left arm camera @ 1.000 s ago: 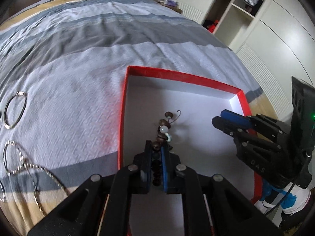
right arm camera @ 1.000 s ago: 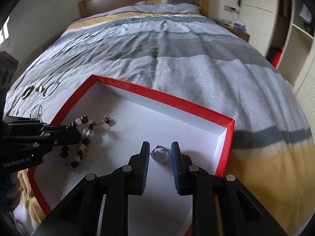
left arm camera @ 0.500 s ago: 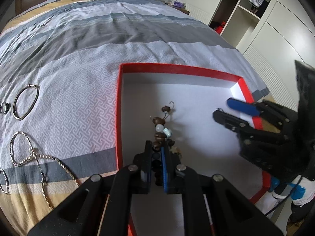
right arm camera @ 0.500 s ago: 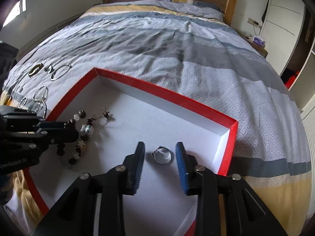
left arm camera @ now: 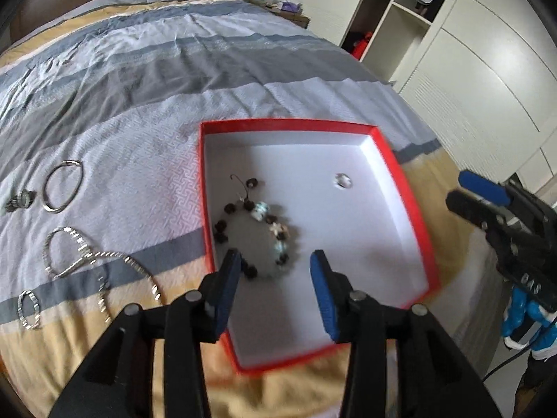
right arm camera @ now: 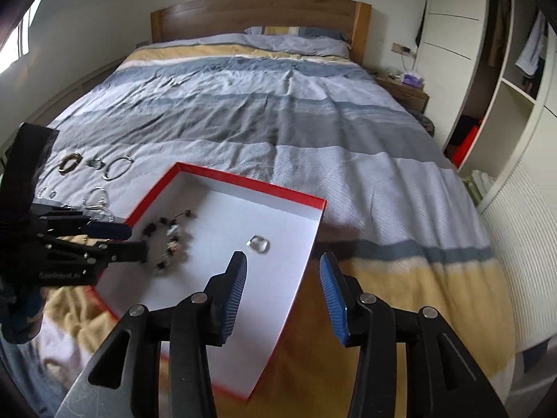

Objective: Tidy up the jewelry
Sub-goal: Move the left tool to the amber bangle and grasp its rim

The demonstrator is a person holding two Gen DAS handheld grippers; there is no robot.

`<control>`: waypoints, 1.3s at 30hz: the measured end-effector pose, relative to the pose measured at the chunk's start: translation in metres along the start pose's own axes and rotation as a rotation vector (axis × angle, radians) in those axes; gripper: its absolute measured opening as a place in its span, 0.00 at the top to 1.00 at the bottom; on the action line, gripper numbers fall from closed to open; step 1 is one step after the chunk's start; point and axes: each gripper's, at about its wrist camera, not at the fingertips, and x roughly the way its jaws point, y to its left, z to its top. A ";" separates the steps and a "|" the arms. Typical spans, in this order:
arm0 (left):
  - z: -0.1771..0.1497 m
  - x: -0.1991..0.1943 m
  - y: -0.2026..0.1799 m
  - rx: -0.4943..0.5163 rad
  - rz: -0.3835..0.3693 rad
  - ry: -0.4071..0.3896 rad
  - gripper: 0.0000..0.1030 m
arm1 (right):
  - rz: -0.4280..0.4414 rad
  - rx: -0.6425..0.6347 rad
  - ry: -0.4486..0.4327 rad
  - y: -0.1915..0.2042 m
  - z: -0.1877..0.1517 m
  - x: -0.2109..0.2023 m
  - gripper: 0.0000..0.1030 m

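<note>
A red box with a white inside lies on the bed. In it lie a dark beaded bracelet and a small silver ring. My left gripper hangs above the bracelet, its jaws opening, with nothing pressed between the pads. My right gripper is raised over the box's near right corner, jaws opening and empty; the ring rests just beyond it. Each gripper shows in the other's view: the right gripper, the left gripper.
On the striped duvet left of the box lie a silver hoop, a chain necklace, a small chain loop and small rings. A gold bangle lies further left. White wardrobes stand to the right.
The left gripper let go of the beaded bracelet, which now lies in the box, and rose with jaws spread. The right gripper opened wider, lifted and drew back from the ring.
</note>
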 end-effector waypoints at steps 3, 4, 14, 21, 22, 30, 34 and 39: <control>-0.009 -0.032 0.002 0.024 0.001 -0.028 0.61 | 0.002 0.006 -0.007 0.012 -0.009 -0.025 0.54; -0.013 -0.045 0.004 0.033 0.006 -0.039 0.61 | 0.005 0.010 -0.011 0.019 -0.012 -0.035 0.54; -0.076 -0.162 0.072 0.037 0.149 -0.129 0.61 | 0.083 0.035 -0.077 0.098 -0.023 -0.097 0.54; -0.147 -0.221 0.149 -0.033 0.248 -0.165 0.61 | 0.142 0.037 -0.086 0.156 -0.029 -0.110 0.54; -0.158 -0.229 0.162 -0.044 0.267 -0.169 0.61 | 0.152 0.036 -0.084 0.165 -0.030 -0.109 0.54; -0.217 -0.262 0.243 -0.201 0.338 -0.184 0.61 | 0.225 0.017 -0.050 0.213 -0.033 -0.092 0.54; -0.232 -0.260 0.275 -0.285 0.346 -0.180 0.61 | 0.260 0.008 -0.030 0.230 -0.031 -0.077 0.54; -0.229 -0.249 0.294 -0.320 0.345 -0.171 0.61 | 0.297 -0.005 -0.004 0.249 -0.023 -0.051 0.54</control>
